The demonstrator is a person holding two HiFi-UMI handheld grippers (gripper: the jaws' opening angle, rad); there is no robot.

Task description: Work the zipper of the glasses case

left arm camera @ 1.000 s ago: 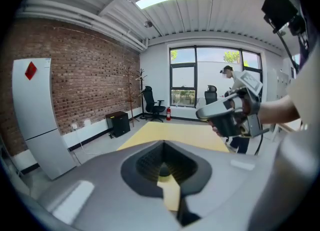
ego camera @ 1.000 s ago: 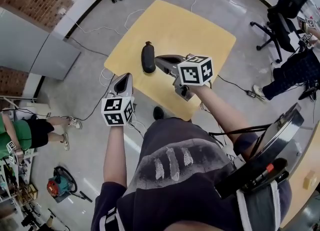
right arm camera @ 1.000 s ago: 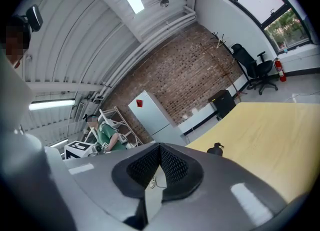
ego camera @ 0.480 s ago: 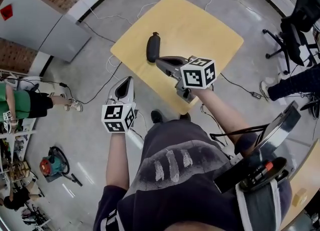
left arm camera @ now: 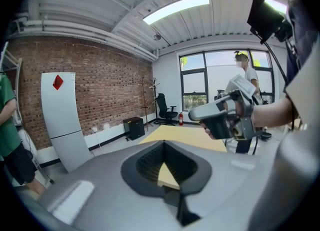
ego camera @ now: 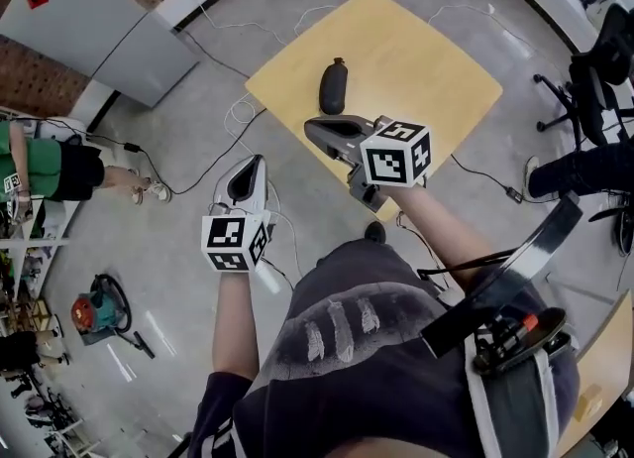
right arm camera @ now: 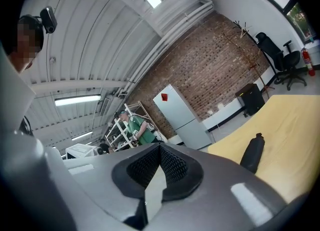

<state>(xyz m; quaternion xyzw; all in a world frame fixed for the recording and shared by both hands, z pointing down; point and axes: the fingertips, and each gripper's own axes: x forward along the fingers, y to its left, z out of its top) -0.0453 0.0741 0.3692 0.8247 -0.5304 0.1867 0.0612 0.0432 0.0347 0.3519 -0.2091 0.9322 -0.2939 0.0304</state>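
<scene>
The black glasses case (ego camera: 333, 87) lies zipped shut on the yellow table (ego camera: 426, 50), near its left side. My right gripper (ego camera: 311, 126) hovers over the table's near edge, just short of the case, shut and empty. My left gripper (ego camera: 259, 160) hangs over the floor to the left of the table, shut with nothing in it. In the right gripper view the case (right arm camera: 251, 155) lies ahead and to the right of the closed jaws (right arm camera: 160, 150). The left gripper view shows its closed jaws (left arm camera: 165, 147) and, beyond them, the right gripper (left arm camera: 220, 117) above the table (left arm camera: 190, 134).
A white cabinet (ego camera: 109, 20) stands against the brick wall at the left. Cables (ego camera: 213, 99) trail over the floor round the table. An office chair (ego camera: 604, 79) stands at the right and a person in green (ego camera: 40, 171) at the far left. A red-and-teal machine (ego camera: 94, 312) sits on the floor.
The head view has swung, so the table and case now sit further right and higher in the frame. Both grippers stay shut in about the same pose.
</scene>
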